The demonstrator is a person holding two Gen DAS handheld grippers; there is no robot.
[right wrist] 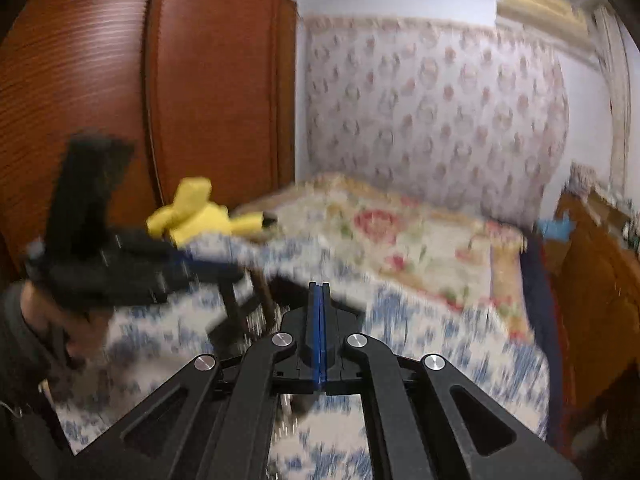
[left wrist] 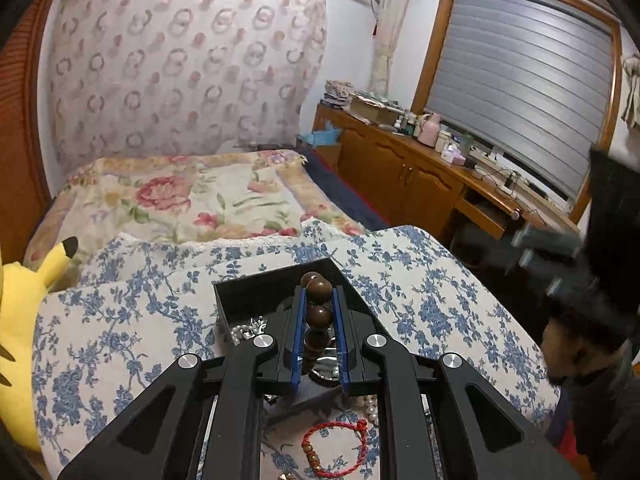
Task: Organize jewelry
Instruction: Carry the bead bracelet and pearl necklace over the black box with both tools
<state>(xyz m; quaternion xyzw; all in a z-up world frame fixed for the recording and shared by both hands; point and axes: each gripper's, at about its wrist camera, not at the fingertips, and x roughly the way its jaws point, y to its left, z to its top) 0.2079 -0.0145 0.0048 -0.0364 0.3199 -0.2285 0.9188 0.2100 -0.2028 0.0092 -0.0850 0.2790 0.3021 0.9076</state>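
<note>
My left gripper (left wrist: 319, 294) is shut on a string of large brown wooden beads (left wrist: 319, 314) and holds it above an open black jewelry box (left wrist: 240, 300) on the blue-flowered cloth. Pearls (left wrist: 246, 330) lie in the box. A red cord bracelet (left wrist: 334, 450) and more pearls (left wrist: 370, 406) lie on the cloth below the gripper. The right gripper shows blurred at the right edge of the left wrist view (left wrist: 560, 264). In the right wrist view my right gripper (right wrist: 319, 292) is shut with nothing between its blue pads. The left gripper (right wrist: 120, 264) appears blurred at the left there.
A yellow plush toy (left wrist: 24, 304) sits at the left on the bed. A floral blanket (left wrist: 192, 200) covers the bed beyond. A wooden cabinet (left wrist: 400, 164) with clutter stands at the right under the window. A wooden wardrobe (right wrist: 160, 100) stands left.
</note>
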